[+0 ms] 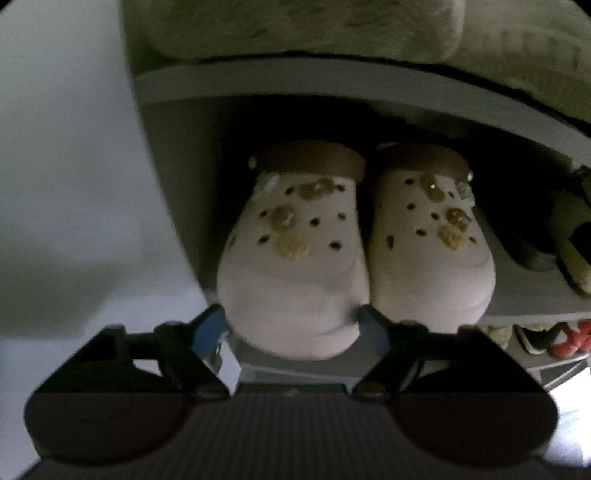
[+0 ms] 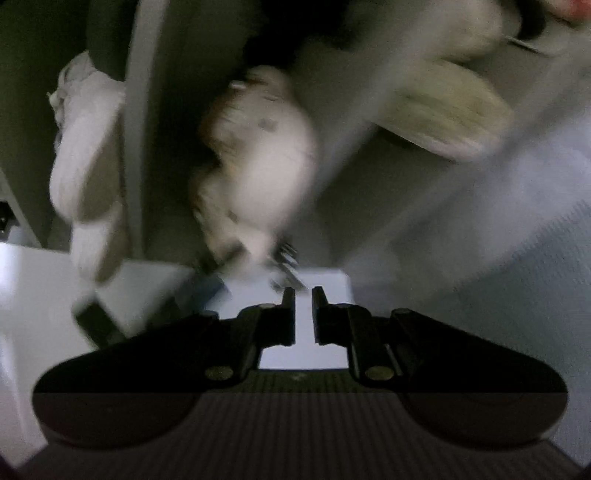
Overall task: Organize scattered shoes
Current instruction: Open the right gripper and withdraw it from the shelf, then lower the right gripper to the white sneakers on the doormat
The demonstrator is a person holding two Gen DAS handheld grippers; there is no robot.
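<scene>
Through the left wrist camera we see a grey shoe rack shelf [image 1: 535, 310] with a pair of white clogs side by side on it, toes toward us. The left clog [image 1: 291, 258] and the right clog [image 1: 432, 251] touch along their inner edges, and both carry gold charms on top. Our left hand-held gripper [image 1: 293, 321] is spread wide, with a blue-tipped finger on either side of the left clog's toe; we cannot tell whether the pads touch it. To the right on the same shelf lie darker shoes [image 1: 546, 240]. Pale furry footwear [image 1: 332, 26] sits on the shelf above, and a red shoe [image 1: 572, 339] shows on the shelf below.

Through the right wrist camera, badly blurred, our right hand-held gripper [image 2: 303, 314] has its fingers pressed nearly together, with nothing between them. Beyond it a white clog [image 2: 266, 155] lies on a grey shelf, and a white sneaker [image 2: 85, 147] stands to the left.
</scene>
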